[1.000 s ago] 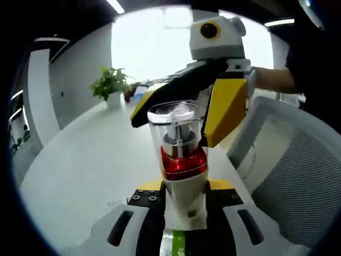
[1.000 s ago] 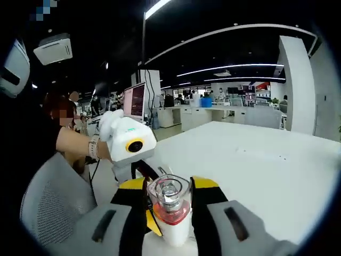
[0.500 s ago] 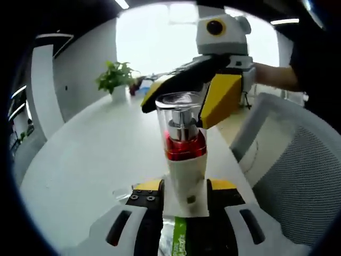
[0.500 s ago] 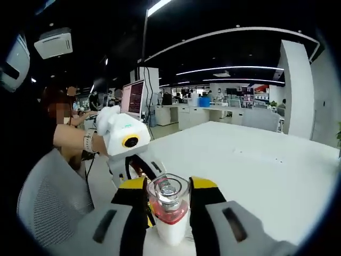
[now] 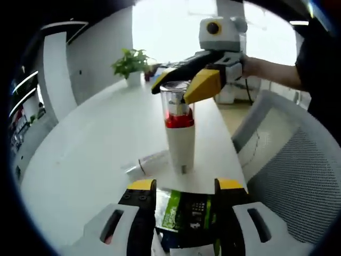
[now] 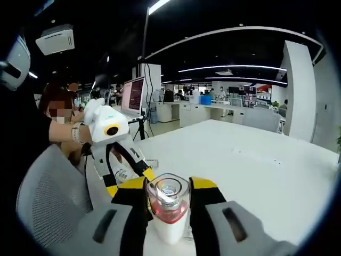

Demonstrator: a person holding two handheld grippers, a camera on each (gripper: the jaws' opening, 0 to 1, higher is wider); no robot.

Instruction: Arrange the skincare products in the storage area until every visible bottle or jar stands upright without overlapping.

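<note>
A white pump bottle (image 5: 180,140) with a red collar and a clear cap stood upright on the white table (image 5: 90,160), close to the edge that faced a grey mesh chair (image 5: 298,176). In the left gripper view the right gripper (image 5: 184,88) reached in from the far side, its yellow-and-black jaws closed around the clear cap at the top of the bottle. The right gripper view showed the same hold from above: the right gripper's (image 6: 168,205) two jaws pressed against either side of the cap of the bottle (image 6: 168,213), with the white body below them.

The left gripper (image 5: 181,189) sat back from the bottle, its jaws spread wide and touching nothing. Between and just below them lay a flat packet (image 5: 189,213) with green and dark print, though whether it rested on the table or on the gripper could not be told. A small clear tube (image 5: 146,162) lay on its side on the table just beside the foot of the bottle, on the bottle's left in that view. In the right gripper view the left gripper (image 6: 128,172) showed to the left of the bottle, held by a person's hand (image 6: 74,133), again apart from the bottle.

A potted plant (image 5: 130,65) stood at the far end of the table
</note>
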